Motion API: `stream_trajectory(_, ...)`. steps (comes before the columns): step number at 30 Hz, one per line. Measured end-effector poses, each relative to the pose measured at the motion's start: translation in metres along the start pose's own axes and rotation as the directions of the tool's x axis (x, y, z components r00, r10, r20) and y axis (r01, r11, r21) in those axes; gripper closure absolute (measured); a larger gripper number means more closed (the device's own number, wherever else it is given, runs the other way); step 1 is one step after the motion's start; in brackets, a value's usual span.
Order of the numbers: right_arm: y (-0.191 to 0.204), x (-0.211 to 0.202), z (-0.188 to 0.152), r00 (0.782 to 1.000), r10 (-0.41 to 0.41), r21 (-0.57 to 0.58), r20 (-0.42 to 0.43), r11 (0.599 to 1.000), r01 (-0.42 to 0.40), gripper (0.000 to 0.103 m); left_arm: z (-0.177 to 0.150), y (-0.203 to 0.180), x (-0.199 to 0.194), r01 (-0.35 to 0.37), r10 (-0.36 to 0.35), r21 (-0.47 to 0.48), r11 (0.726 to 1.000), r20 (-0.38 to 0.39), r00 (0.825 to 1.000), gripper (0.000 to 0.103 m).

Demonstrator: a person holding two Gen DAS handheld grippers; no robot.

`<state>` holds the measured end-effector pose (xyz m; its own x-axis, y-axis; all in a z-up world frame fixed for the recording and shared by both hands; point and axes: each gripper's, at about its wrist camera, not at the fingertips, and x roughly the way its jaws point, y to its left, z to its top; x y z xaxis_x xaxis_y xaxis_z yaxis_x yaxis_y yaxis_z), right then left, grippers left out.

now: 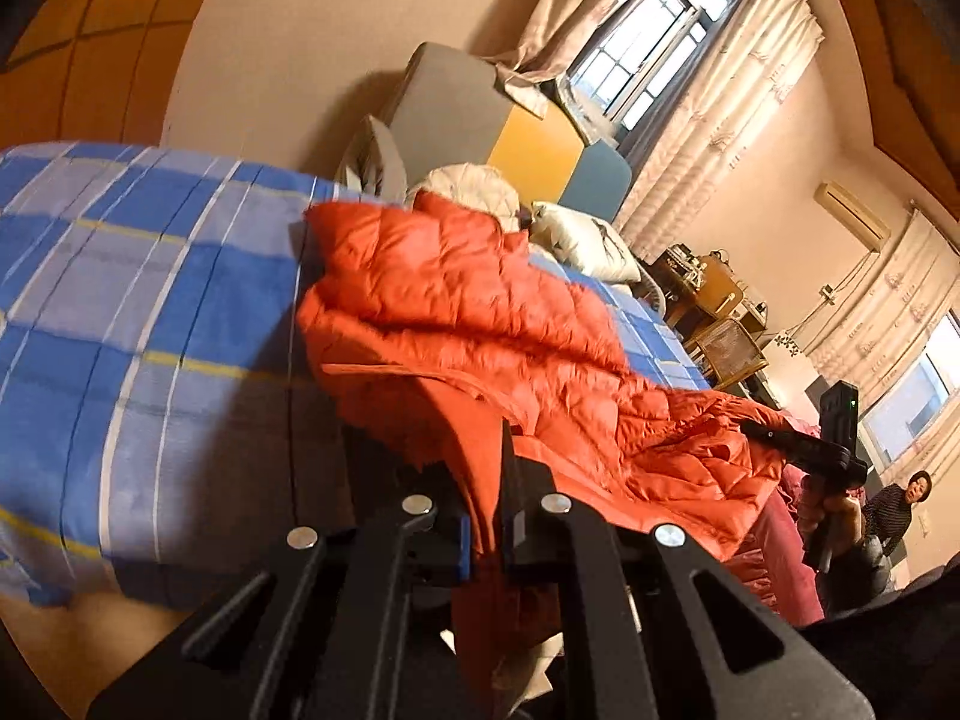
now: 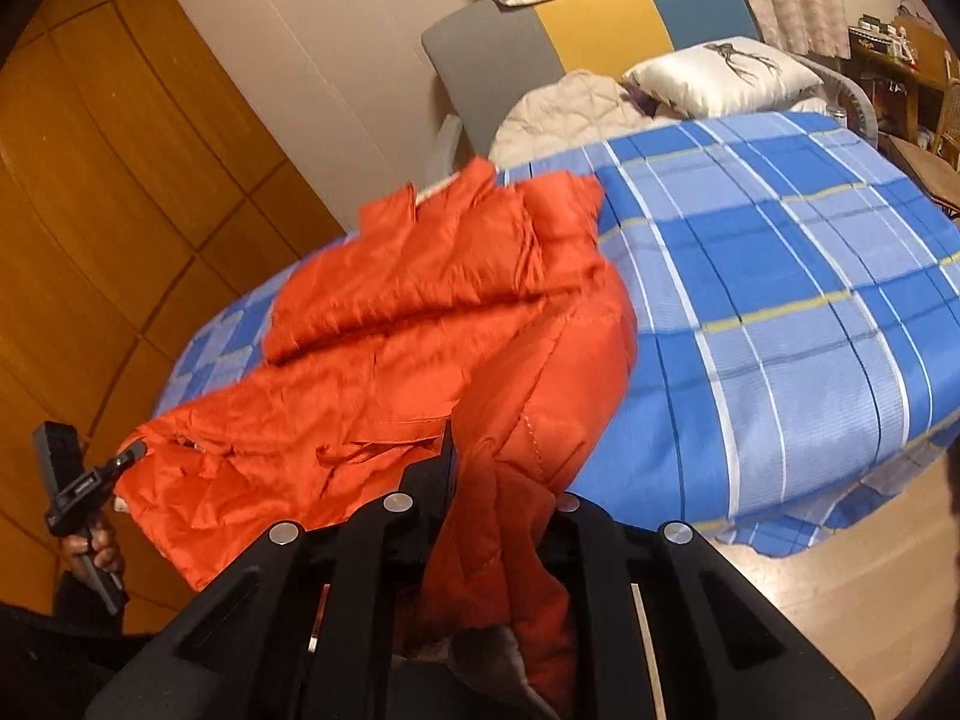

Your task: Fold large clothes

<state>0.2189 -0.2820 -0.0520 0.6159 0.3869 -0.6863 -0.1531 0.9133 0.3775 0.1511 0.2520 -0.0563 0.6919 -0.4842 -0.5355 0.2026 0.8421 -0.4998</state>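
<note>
An orange quilted down jacket [image 1: 480, 312] lies spread across the bed with the blue plaid sheet [image 1: 120, 312]; it also shows in the right wrist view [image 2: 420, 312]. My left gripper [image 1: 486, 480] is shut on one hem corner of the jacket at the bed's near edge. My right gripper [image 2: 462, 468] is shut on the other hem corner, with fabric bunched between its fingers. In the left wrist view the right gripper [image 1: 762, 435] shows at the far right, clamped on the jacket. In the right wrist view the left gripper [image 2: 135, 453] shows at the far left, clamped on the jacket.
The plaid sheet [image 2: 780, 300] covers the bed. A beige quilted garment [image 2: 564, 108] and a white pillow [image 2: 720, 78] lie at the head, before a grey, yellow and blue headboard [image 2: 600, 18]. Wooden wardrobe [image 2: 90, 210] on one side. A person [image 1: 900, 504] stands far off.
</note>
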Motion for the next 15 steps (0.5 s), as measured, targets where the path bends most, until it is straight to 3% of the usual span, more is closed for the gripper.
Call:
stream_trajectory(8, 0.003, 0.019, 0.055, 0.999, -0.007, 0.001, 0.051, 1.000, 0.007, 0.090, 0.053, 0.006, 0.022, -0.010, 0.010, -0.009, 1.000, 0.030, 0.999, 0.097)
stream_trajectory(15, -0.006, 0.059, 0.102, 0.999, -0.023, 0.037, 0.034, 0.999, 0.022, 0.091, 0.099, 0.018, 0.059, -0.016, 0.017, -0.038, 0.999, 0.030, 0.999, 0.097)
